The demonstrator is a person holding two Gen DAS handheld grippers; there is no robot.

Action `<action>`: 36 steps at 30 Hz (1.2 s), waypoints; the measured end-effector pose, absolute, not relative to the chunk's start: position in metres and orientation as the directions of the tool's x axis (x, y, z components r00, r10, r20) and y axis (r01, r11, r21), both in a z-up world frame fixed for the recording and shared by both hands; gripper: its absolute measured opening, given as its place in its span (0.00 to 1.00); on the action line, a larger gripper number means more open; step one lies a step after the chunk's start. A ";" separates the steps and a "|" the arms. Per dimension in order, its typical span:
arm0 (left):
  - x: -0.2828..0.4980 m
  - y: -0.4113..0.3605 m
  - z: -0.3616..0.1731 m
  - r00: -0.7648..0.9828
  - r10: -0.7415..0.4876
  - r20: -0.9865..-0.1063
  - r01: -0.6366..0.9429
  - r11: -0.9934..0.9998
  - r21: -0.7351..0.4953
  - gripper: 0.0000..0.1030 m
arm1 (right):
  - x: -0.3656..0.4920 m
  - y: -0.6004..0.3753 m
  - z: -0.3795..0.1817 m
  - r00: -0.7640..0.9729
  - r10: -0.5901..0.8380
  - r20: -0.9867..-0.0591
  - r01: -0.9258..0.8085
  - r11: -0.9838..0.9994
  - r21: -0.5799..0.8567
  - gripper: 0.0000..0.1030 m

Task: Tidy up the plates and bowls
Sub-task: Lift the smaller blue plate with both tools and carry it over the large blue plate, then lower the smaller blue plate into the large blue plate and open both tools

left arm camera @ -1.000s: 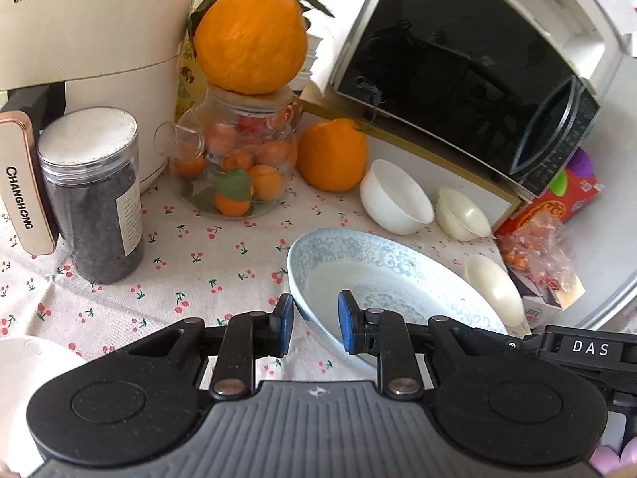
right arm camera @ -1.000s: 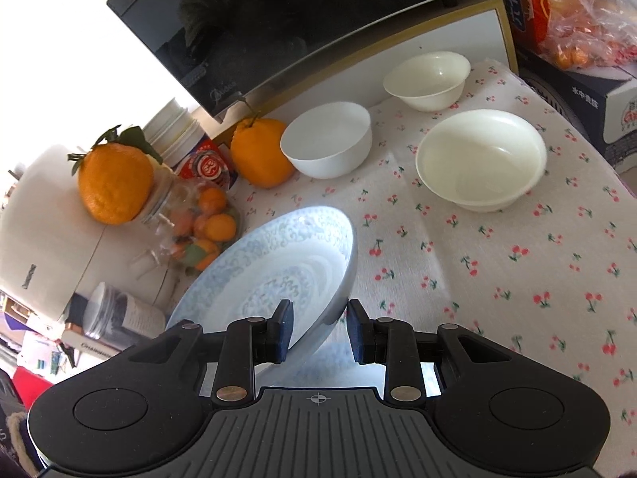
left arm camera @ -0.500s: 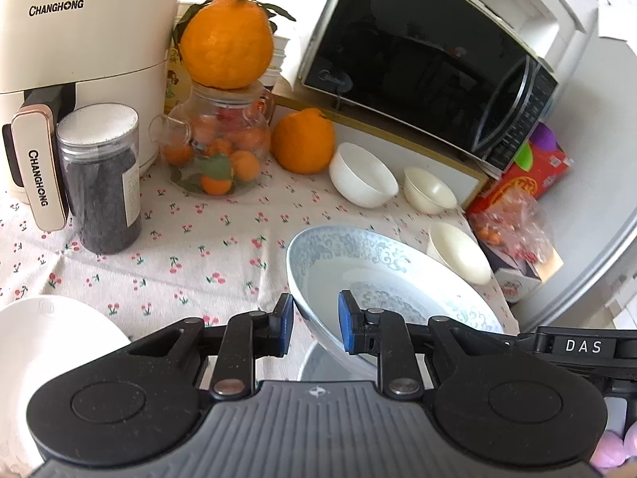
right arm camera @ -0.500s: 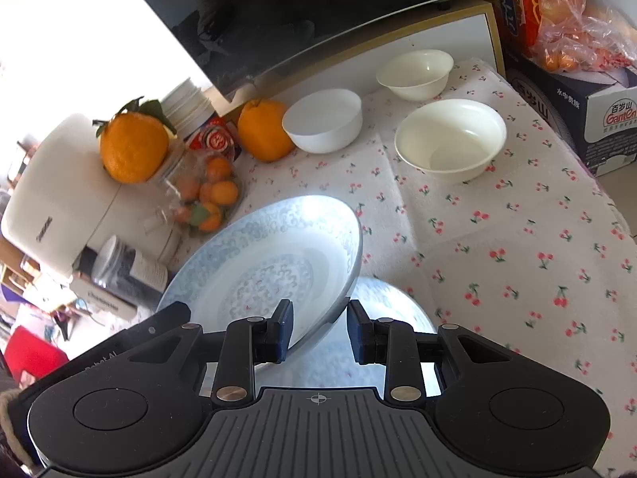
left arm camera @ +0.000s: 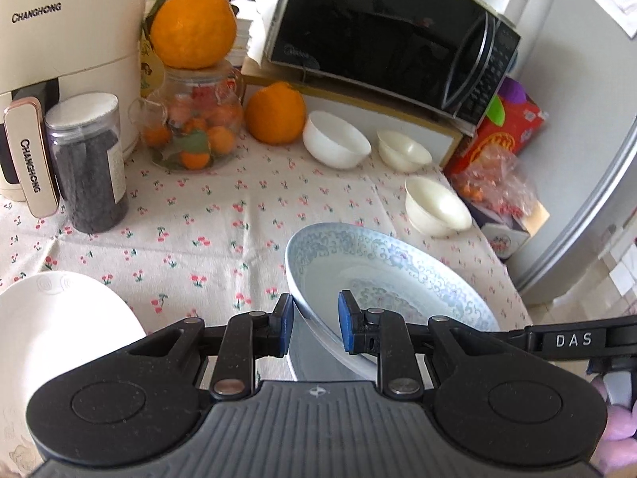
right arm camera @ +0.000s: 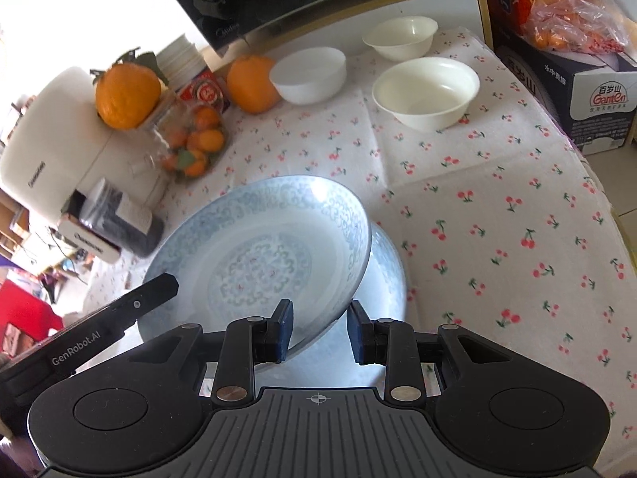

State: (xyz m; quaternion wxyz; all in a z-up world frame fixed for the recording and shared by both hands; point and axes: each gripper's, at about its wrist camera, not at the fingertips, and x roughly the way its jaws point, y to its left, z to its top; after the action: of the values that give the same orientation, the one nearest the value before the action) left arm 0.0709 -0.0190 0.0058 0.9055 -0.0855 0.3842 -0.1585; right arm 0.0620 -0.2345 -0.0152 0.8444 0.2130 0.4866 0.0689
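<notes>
A blue-patterned deep plate (left arm camera: 382, 271) (right arm camera: 254, 247) hangs tilted above the cherry-print tablecloth, held from two sides. My left gripper (left arm camera: 314, 320) is shut on its near rim. My right gripper (right arm camera: 318, 330) is shut on the opposite rim, with the plate's slanted wall between the pads. Each gripper shows at the edge of the other's view. Directly under the held plate lies a second pale blue plate (right arm camera: 386, 279) (left arm camera: 302, 358). A white bowl (right arm camera: 308, 73), a small cream bowl (right arm camera: 400, 36) and a larger cream bowl (right arm camera: 426, 91) stand at the far side.
A white plate (left arm camera: 59, 330) lies at the near left. An air fryer (left arm camera: 59, 40), a dark-filled jar (left arm camera: 89, 163), a glass jar of fruit (left arm camera: 191, 135), a loose orange (left arm camera: 274, 113) and a microwave (left arm camera: 378, 28) line the back. Boxes (right arm camera: 589, 91) stand past the table's right edge.
Both grippers drew back toward the near side of the table with the blue plate between them. The second plate came into view beneath it, and the white plate appeared at the left.
</notes>
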 end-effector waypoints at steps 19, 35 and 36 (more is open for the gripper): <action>0.062 -0.031 -0.013 0.586 -0.308 -0.749 0.268 0.947 -0.179 0.21 | 0.056 -0.221 -0.026 0.457 0.250 -0.854 0.052 0.950 0.306 0.28; 0.057 -0.046 -0.020 0.573 -0.243 -0.782 0.315 0.947 -0.063 0.20 | 0.055 -0.203 -0.023 0.452 0.153 -0.879 -0.021 0.987 0.161 0.30; 0.056 -0.047 -0.021 0.571 -0.241 -0.785 0.319 0.946 -0.059 0.20 | 0.055 -0.202 -0.024 0.451 0.145 -0.881 -0.027 0.989 0.149 0.30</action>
State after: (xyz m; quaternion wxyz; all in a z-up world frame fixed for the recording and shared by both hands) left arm 0.0563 -0.0466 -0.0205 0.8851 0.0447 0.4356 -0.1580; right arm 0.0550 -0.2016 -0.0235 0.8499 0.0565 0.5214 0.0504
